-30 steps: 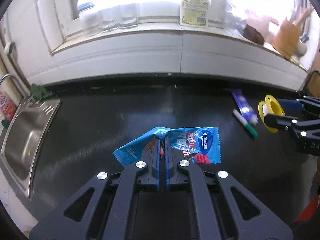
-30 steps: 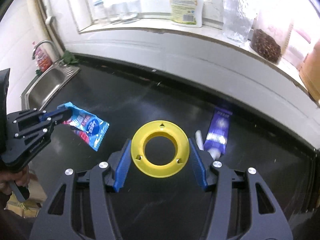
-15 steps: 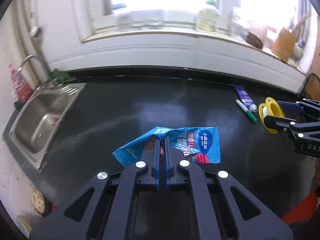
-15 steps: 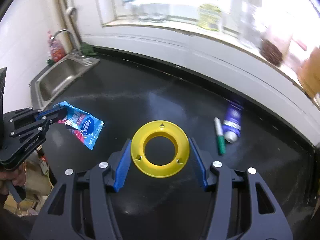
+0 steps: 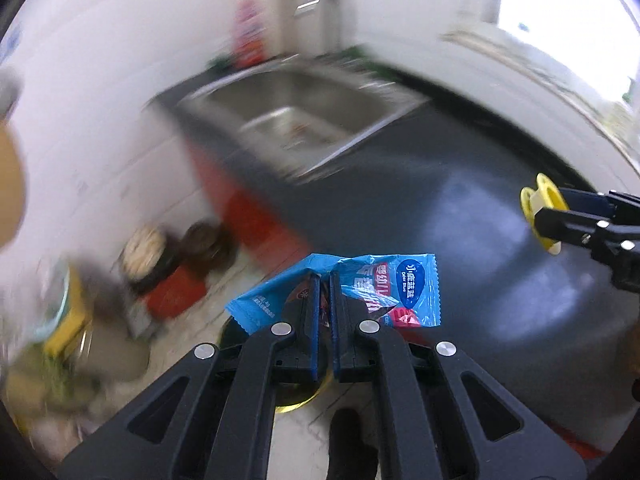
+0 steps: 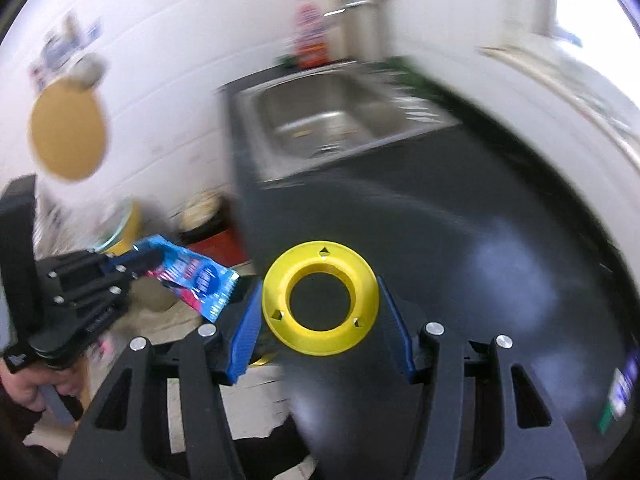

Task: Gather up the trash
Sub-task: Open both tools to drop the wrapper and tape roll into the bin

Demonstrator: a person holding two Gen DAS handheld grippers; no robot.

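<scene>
Collection half done: left gripper pinches blue wrapper, right gripper clamps yellow spool; both items lifted, disposal remains outstanding.

Only thing I can actually read is on the blue snack wrapper: a dark blue oval logo with white Chinese characters and "Dear Blue" under it, plus bigger white Chinese characters beside it that are half crumpled. The red bottle by the sink has a label, but it's way too blurry to read.
</scene>
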